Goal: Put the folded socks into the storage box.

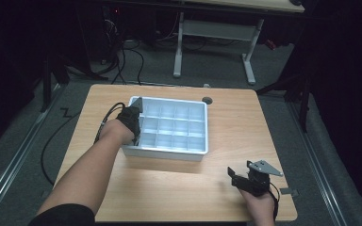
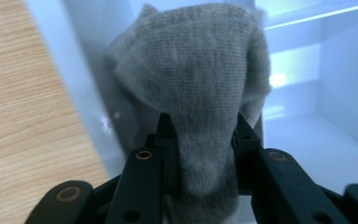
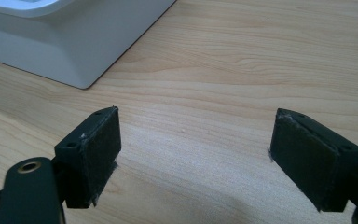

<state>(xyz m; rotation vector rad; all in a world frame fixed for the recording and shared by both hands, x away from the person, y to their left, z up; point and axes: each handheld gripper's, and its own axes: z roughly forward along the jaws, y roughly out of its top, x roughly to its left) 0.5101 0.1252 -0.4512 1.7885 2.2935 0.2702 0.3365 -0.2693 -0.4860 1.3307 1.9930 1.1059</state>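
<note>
A pale wood-grain bench (image 1: pixel 226 122) carries a white plastic organizer tray (image 1: pixel 202 134), glossy and rectangular, split by thin walls into a grid of small square compartments; it sits toward the bench's far left part. At the tray's left end the left tool (image 2: pixel 200 140) is clenched on a grey knitted sock (image 2: pixel 200 79), a soft, fine-ribbed lump of fabric bulging above the black jaws. In the left tool view the sock hangs just inside the tray's left wall, over a compartment at that end, with the bench's wood showing beyond the wall. From the high view the other compartments look bare, bright white and smooth. Down near the bench's near right corner the right tool (image 3: pixel 193 158) rests low over bare wood, released, its two flat black padded jaws spread wide apart, well clear of the tray, whose rounded corner shows ahead.
</note>
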